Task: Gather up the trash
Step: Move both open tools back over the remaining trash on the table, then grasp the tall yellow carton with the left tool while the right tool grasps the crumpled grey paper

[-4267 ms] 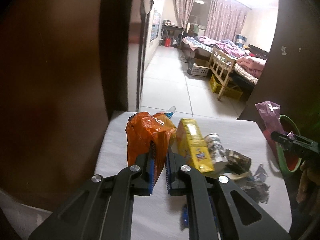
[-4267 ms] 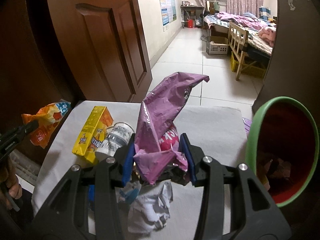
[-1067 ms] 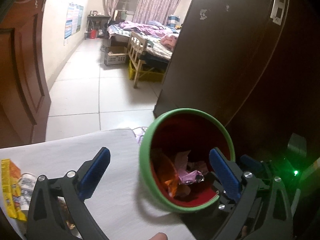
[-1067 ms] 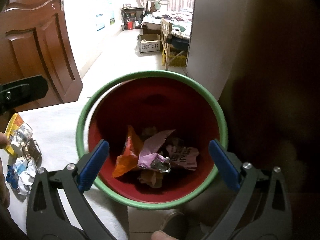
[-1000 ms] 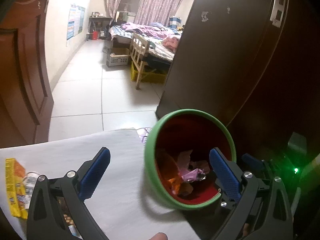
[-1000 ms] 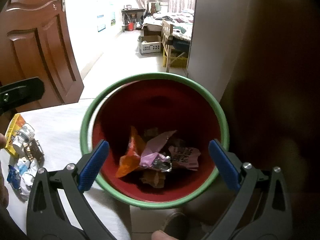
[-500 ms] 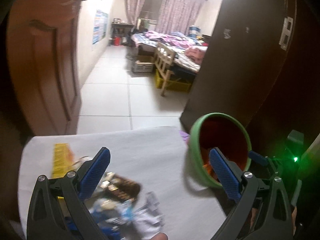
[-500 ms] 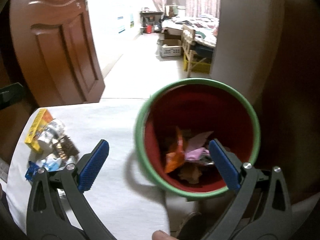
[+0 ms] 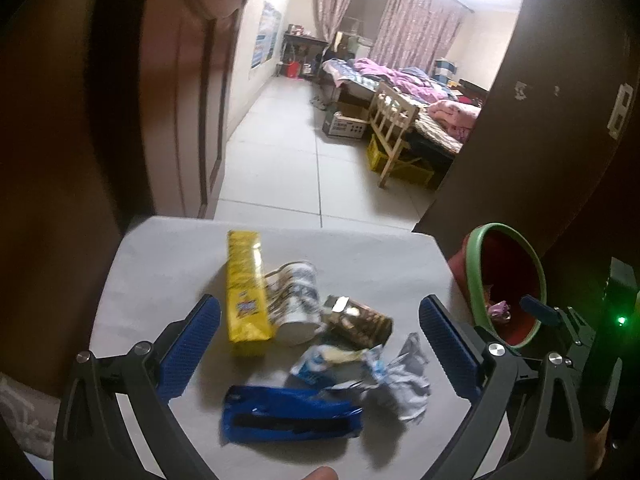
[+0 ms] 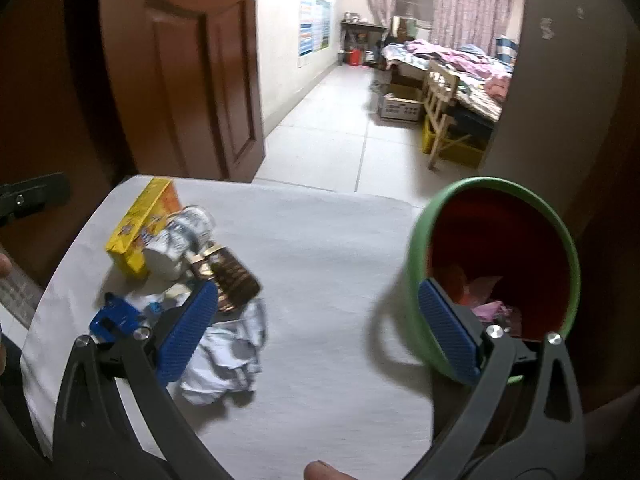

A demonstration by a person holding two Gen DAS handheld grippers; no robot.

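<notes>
Near the white table's (image 9: 168, 264) left edge, the litter heap lies centred before the left gripper (image 9: 320, 336), wide open and empty, its flat blue wrapper (image 9: 292, 418) lengthwise across; the right gripper (image 10: 320, 328), equally spread, sits farther, by the green-rimmed red bin (image 10: 496, 240).

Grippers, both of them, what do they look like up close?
Both match: the left gripper and right gripper have black angular arms with round silver screws, and fingers faced with blue ridged pads. No cables or sleeves show.
</notes>
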